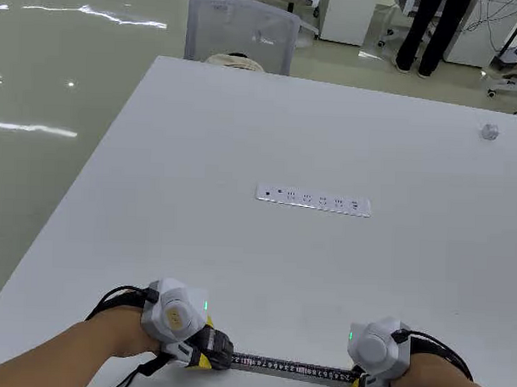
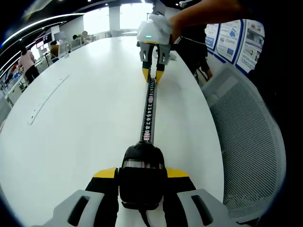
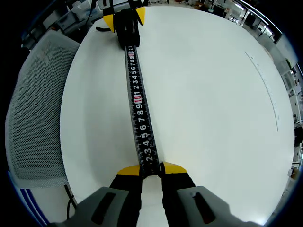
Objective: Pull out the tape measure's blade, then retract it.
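Observation:
A black tape measure case (image 2: 142, 176) sits between the yellow-tipped jaws of my left gripper (image 2: 142, 172), which is shut on it. Its blade (image 3: 137, 104) lies flat on the white table (image 1: 269, 126), drawn out in a straight line. My right gripper (image 3: 151, 168) is shut on the blade's end near the first numbers. In the head view the left gripper (image 1: 204, 355) and the right gripper (image 1: 360, 382) are at the table's near edge, with the blade (image 1: 291, 366) stretched between them.
A white power strip (image 1: 313, 200) lies mid-table. A small crumpled object (image 1: 489, 132) rests at the far right. A grey mesh chair (image 1: 240, 31) stands at the far end, and another mesh chair (image 2: 246, 142) is beside the near edge. People stand in the background.

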